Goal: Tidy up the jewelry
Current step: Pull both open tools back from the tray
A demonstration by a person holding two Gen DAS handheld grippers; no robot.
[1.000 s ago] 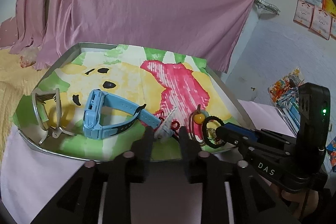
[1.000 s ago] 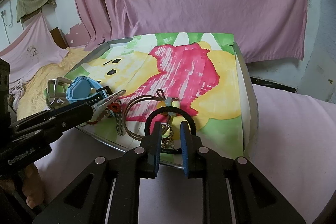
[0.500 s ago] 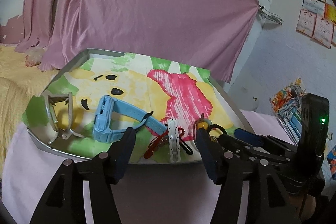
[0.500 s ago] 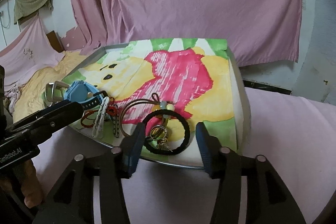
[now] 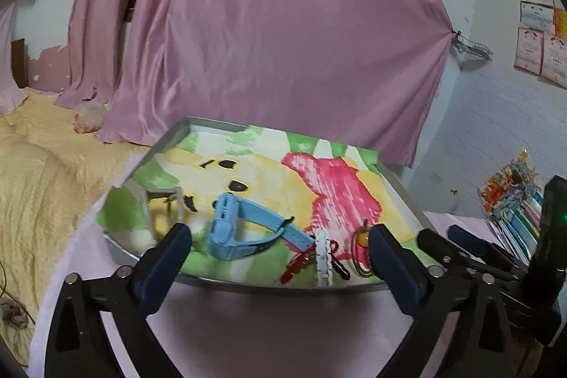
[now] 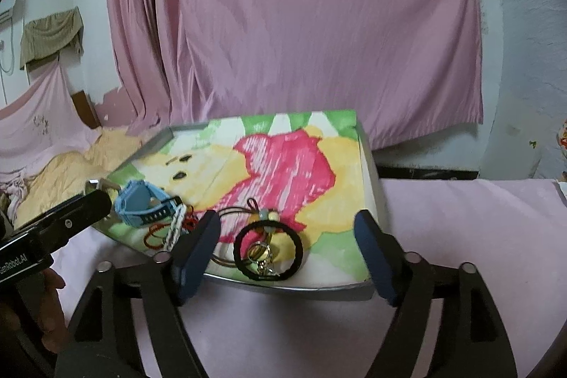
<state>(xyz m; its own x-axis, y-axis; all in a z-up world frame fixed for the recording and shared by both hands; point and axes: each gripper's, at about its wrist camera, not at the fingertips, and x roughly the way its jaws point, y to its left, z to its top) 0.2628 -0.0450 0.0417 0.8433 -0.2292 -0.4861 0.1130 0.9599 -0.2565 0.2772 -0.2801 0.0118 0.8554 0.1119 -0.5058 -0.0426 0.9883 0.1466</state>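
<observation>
Pink curtain bkgd, pink cloth over the surface, yellow bedding off to the left; metal tray (image 5: 117,250) w/ a cartoon bear print liner sits on the cloth and carries all the jewelry. Left gripper (image 5: 280,245) jaws wide open, holding nothing, hovering low at the tray's near edge. Right gripper (image 6: 287,236) also wide open and empty, at the near edge further right. Items lie in a row along the tray's near side, left to right: metal bangle (image 5: 161,211) (blurred), blue watch (image 5: 230,229) resting on its side w/ strap looped, red cord bracelet (image 5: 297,266) tangled under a white bead bracelet (image 5: 323,255), then a thin cord necklace w/ beads (image 6: 264,215), and a black hair-tie ring (image 6: 267,252) w/ a small metal keyring charm (image 6: 262,254) inside it. Red cord and white bracelet are touching/overlapping; black ring overlaps the necklace loop. Step, my read: between picks, both tools free, choosing next item. Left jaws bracket the watch and white bracelet; right jaws frame the black ring, so those look like likely targets. Next move needs: drop low, close on one piece only, pinch the thin ring at its rim so the charm doesn't snag, and lift the white bracelet clear of the red cord w/o dragging it.
</observation>
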